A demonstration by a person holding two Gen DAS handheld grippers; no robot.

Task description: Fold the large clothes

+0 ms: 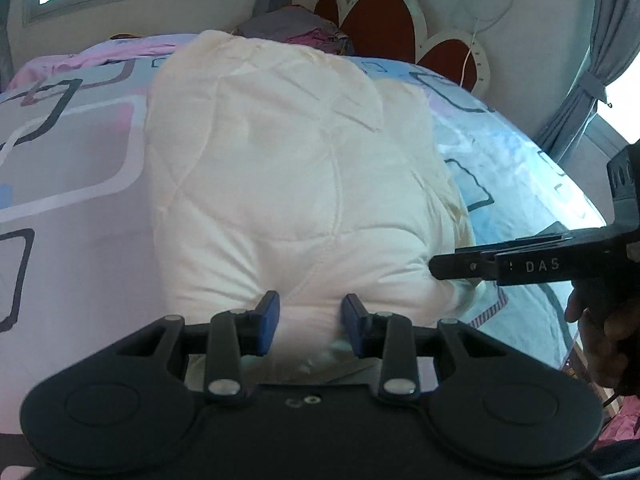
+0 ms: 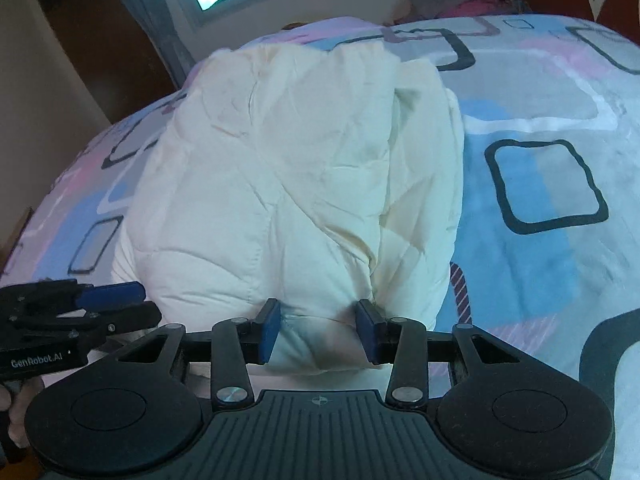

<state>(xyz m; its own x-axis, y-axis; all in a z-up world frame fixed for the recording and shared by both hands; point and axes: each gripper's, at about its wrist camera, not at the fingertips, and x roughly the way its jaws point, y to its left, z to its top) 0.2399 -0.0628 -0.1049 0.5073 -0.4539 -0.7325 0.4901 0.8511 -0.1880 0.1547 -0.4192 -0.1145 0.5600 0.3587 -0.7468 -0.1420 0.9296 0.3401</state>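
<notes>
Left tongs (image 1: 310, 322) and right tongs (image 2: 318, 330) both pinching near edge of quilt (image 1: 288, 168), side by side, holding bulk steady on bed (image 1: 72, 184) ahead for next fold.

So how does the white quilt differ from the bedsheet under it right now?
The white quilt is plain cream, puffy and stitched; the bedsheet is flat, printed with blue, pink and grey squares. The quilt is bundled into a narrow heap; the bedsheet spreads across the bed. The left gripper and right gripper each pinch the quilt's near edge, not the bedsheet.
</notes>
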